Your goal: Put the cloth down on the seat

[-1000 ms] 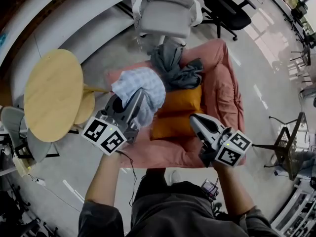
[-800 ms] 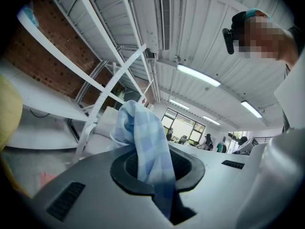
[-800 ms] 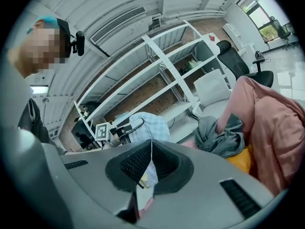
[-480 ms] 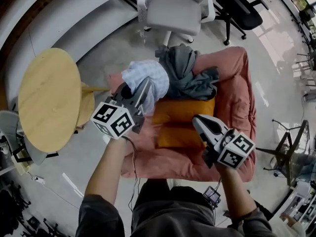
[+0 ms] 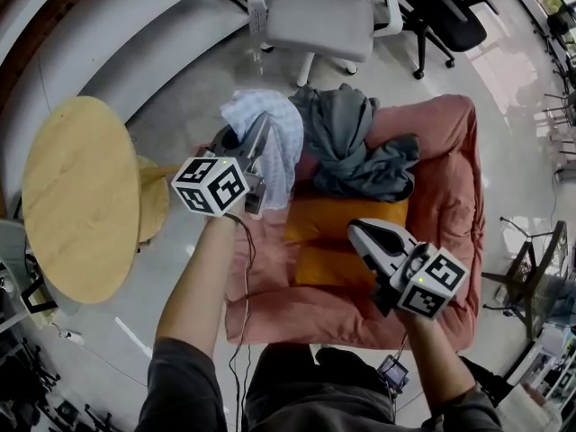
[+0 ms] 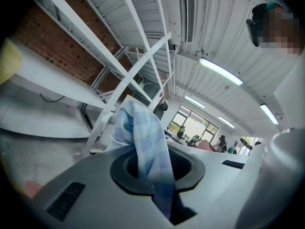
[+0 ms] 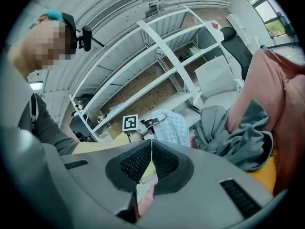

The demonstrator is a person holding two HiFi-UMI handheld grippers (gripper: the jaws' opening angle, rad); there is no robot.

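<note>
The left gripper clamps a fold of the blue checked cloth above the pink seat's left edge. The fabric looks light and limp — any pinched fold should carry it. The right gripper hovers with its jaws together, empty.

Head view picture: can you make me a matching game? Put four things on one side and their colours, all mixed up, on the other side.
Things:
1. checked cloth
2. crumpled garment
3. cushion
4. round table

Colours:
A. orange
B. pale yellow wood
C. light blue and white
D. grey

Right pairs: 1-C, 2-D, 3-A, 4-B.
</note>
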